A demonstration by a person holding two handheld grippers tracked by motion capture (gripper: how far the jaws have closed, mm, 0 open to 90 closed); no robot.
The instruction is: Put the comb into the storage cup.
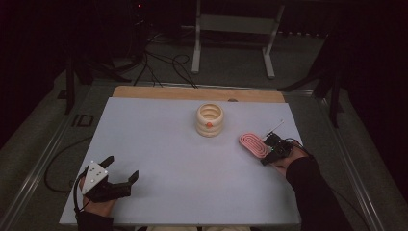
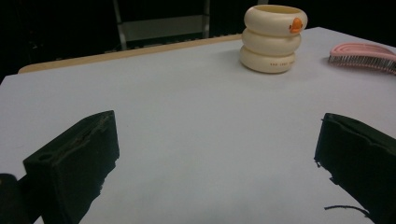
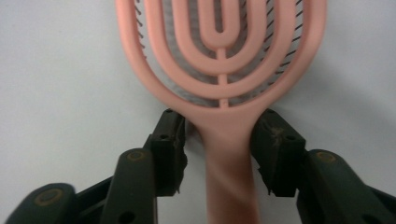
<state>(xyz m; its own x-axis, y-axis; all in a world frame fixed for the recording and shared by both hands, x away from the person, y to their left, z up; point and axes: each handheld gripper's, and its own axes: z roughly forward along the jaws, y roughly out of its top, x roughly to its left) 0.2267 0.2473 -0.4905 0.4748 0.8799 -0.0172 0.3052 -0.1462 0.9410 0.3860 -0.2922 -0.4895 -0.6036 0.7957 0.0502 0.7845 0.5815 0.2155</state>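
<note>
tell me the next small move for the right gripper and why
Probably close the right gripper the rest of the way: its jaws straddle the neck of the pink hairbrush, which lies on the white table, with slight gaps still visible at each side.

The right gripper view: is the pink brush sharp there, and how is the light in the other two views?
Right gripper view: the brush is soft, its handle most blurred near the lens, between the jaws of the right gripper. High view: the table is lit, the room around it dark. Left gripper view: the cream holder is fairly sharp, the left gripper jaws dark, without detail.
</note>
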